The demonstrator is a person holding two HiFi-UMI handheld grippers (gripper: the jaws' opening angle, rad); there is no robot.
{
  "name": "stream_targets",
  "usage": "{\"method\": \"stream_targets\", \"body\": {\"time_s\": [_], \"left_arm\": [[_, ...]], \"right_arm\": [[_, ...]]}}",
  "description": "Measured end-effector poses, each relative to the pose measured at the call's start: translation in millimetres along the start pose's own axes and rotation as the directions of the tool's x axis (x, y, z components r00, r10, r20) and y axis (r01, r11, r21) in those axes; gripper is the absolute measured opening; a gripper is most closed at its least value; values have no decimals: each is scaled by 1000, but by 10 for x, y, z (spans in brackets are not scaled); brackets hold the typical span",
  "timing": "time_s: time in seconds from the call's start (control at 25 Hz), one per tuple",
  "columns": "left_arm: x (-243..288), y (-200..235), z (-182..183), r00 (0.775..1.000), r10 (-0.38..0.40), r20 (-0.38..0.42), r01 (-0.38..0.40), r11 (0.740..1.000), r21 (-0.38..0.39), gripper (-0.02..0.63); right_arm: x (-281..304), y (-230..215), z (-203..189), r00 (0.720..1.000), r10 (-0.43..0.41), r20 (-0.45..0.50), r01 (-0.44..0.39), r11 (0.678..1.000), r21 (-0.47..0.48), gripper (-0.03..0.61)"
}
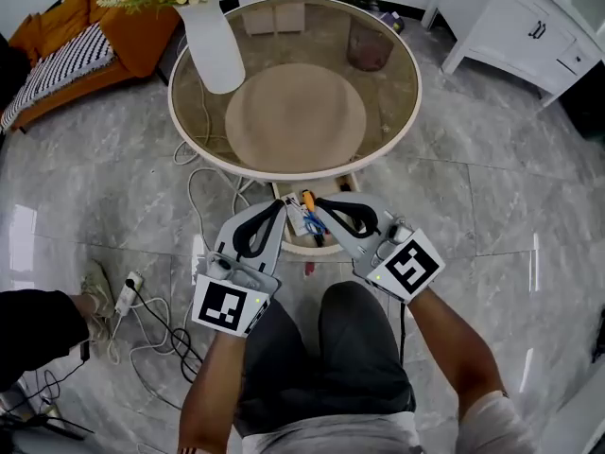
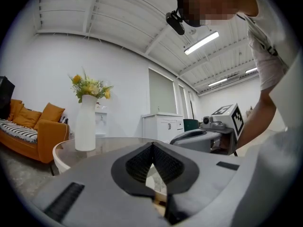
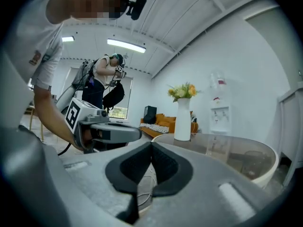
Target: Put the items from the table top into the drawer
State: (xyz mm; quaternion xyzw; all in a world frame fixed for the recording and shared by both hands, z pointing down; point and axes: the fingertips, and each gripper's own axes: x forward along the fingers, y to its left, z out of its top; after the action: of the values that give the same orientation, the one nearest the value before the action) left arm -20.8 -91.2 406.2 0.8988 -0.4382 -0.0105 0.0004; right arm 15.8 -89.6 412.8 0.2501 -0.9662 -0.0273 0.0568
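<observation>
Left gripper (image 1: 280, 204) jaws together, right gripper (image 1: 321, 202) jaws together, open drawer (image 1: 327, 248) below both tips

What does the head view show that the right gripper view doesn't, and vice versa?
Head view only: the open drawer with small items inside, and a power strip on the floor. Right gripper view only: a second person standing behind, a water dispenser, and ceiling lights. Both: the glass table, white vase, orange sofa and left gripper.
</observation>
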Motion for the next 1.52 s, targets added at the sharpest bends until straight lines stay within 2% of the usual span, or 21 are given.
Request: {"method": "stream_targets", "body": {"time_s": [0.12,0.32,0.48,0.72,0.92,1.12,1.52], "left_arm": [[18,22,318,1000,-1,11,1,1000,-22,0],[-1,-36,815,1000,-16,-23,16,1000,18,0],[-37,-51,1177,998,-21,-52,22,1000,3,0],[-39,-138,1748,998,-40,-44,39,999,-27,0],[-101,-314,2436,997,-57,-46,56,998,-20,0],[-199,-451,3143,998,-49,-35,47,998,-50,0],[-388,-723,3971,997,-72,-27,71,996,-49,0]], "right_arm": [[-23,-62,313,1000,-18,25,18,1000,23,0],[-64,-109,876,997,-39,63,36,998,53,0],[-108,-88,1283,997,-42,64,38,997,63,0],[-219,-42,1894,996,-47,82,39,995,91,0],[-391,8,2592,994,-42,101,30,993,118,0],[-617,67,3308,992,-48,121,33,992,119,0],[-858,293,4107,990,-35,135,23,995,95,0]]}}
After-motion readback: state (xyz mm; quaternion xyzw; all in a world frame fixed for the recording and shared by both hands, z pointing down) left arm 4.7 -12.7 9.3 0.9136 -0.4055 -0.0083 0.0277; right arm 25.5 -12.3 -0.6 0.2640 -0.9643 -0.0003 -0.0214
